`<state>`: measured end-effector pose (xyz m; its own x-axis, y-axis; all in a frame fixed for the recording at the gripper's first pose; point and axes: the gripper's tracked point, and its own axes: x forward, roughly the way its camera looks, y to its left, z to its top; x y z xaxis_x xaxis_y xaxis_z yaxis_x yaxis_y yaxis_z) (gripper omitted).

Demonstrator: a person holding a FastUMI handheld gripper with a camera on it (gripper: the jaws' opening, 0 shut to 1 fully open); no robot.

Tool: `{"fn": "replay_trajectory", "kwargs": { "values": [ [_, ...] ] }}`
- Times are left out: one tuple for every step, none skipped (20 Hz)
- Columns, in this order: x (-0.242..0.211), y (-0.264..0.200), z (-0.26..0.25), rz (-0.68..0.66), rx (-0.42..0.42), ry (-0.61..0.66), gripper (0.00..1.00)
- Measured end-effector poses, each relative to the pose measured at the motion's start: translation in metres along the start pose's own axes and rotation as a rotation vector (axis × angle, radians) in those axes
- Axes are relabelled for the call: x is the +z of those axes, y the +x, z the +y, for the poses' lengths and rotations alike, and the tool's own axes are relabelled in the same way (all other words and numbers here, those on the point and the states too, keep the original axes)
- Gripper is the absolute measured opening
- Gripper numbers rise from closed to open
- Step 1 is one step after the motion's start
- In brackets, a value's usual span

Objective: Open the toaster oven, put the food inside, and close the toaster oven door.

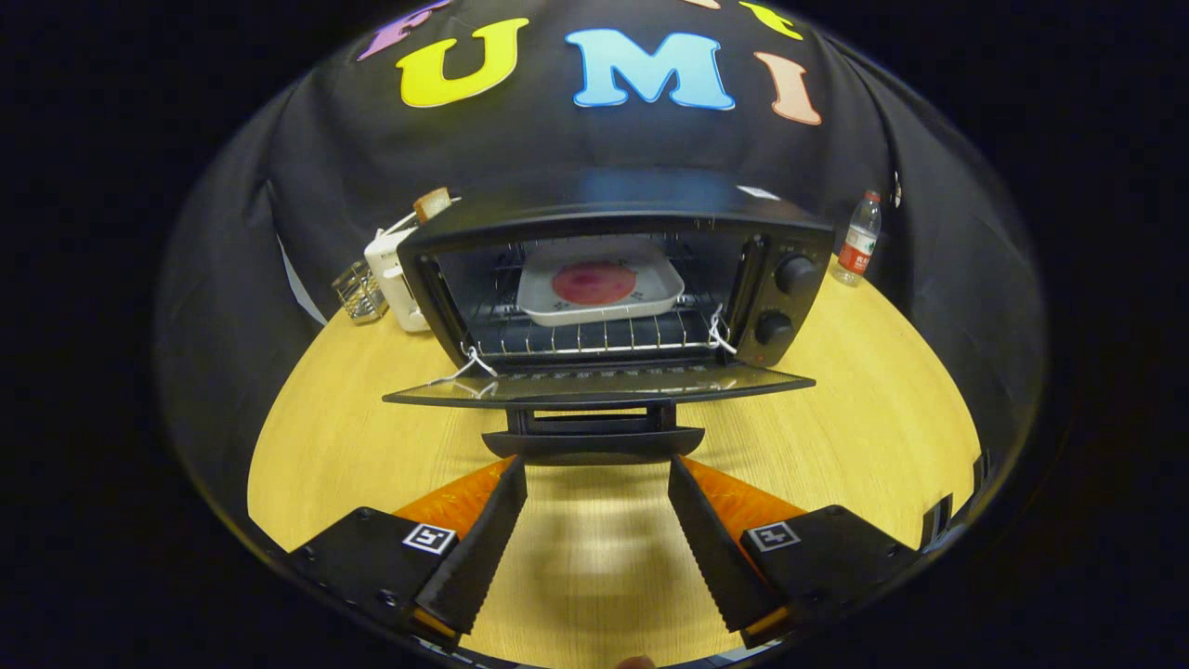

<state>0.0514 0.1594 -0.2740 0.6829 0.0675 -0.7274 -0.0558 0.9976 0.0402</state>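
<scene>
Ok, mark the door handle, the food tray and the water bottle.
door handle (pixel 593 442): gripper view, middle of the bar.
food tray (pixel 557 311): gripper view, front rim.
water bottle (pixel 856 246): gripper view, label.

Gripper (pixel 594 465) level, pointing forward, jaws spread wide, nothing between them

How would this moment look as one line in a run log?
oven door: open | dish: on rack inside | gripper: open, fingertips at door handle | left: close door
</scene>
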Motion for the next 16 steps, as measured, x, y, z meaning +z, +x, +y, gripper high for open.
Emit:
{"fn": "replay_trajectory", "kwargs": {
  "values": [
    [0.007,-0.002,-0.001,-0.022,-0.006,-0.004,0.98],
    [0.015,-0.004,-0.002,-0.043,-0.010,-0.011,0.98],
    [0.026,-0.008,-0.004,-0.075,-0.018,-0.020,0.98],
    [0.038,-0.013,-0.006,-0.115,-0.028,-0.036,0.98],
    [0.048,-0.018,-0.009,-0.157,-0.036,-0.054,0.98],
    [0.058,-0.024,-0.009,-0.200,-0.036,-0.065,0.98],
    [0.070,-0.030,-0.009,-0.236,-0.030,-0.070,0.98],
    [0.081,-0.038,-0.007,-0.274,-0.023,-0.069,0.98],
    [0.087,-0.049,-0.009,-0.307,-0.018,-0.065,0.98],
    [0.095,-0.057,-0.010,-0.339,-0.015,-0.062,0.98],
    [0.101,-0.066,-0.012,-0.370,-0.016,-0.062,0.98],
    [0.106,-0.078,-0.015,-0.397,-0.018,-0.071,0.98],
    [0.111,-0.087,-0.020,-0.424,-0.020,-0.084,0.98],
    [0.116,-0.098,-0.024,-0.452,-0.016,-0.096,0.98],
    [0.120,-0.109,-0.028,-0.482,-0.013,-0.103,0.98],
    [0.124,-0.120,-0.033,-0.504,-0.008,-0.107,0.98]
  ]
}}
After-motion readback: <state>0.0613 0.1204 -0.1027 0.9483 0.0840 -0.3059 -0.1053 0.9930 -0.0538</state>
